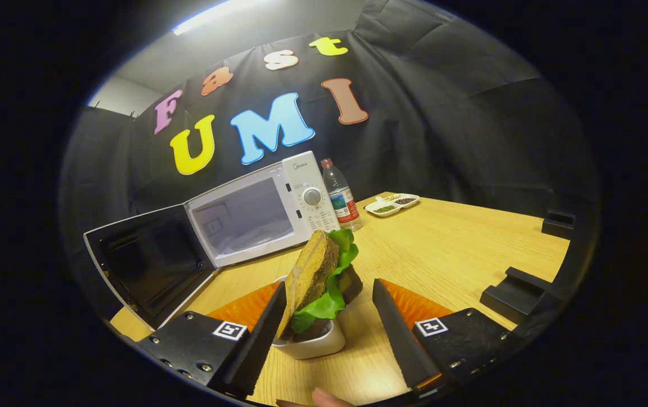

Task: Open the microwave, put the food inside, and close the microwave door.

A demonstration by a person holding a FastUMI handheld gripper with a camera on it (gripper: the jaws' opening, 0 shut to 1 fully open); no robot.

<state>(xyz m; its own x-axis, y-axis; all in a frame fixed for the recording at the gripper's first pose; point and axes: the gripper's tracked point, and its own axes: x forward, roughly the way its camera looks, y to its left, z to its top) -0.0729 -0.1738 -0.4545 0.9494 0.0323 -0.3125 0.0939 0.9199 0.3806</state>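
The gripper had its fingers spread wide; the left one lay against the sandwich, the right one stood clear of it. The sandwich — brown bread with green lettuce — stood upright in a small white bowl between the fingers. Under it lay a wooden table, black cloth behind. Beyond the fingers the white microwave stood with its door swung open, a water bottle just beside it and a divided white dish farther along.
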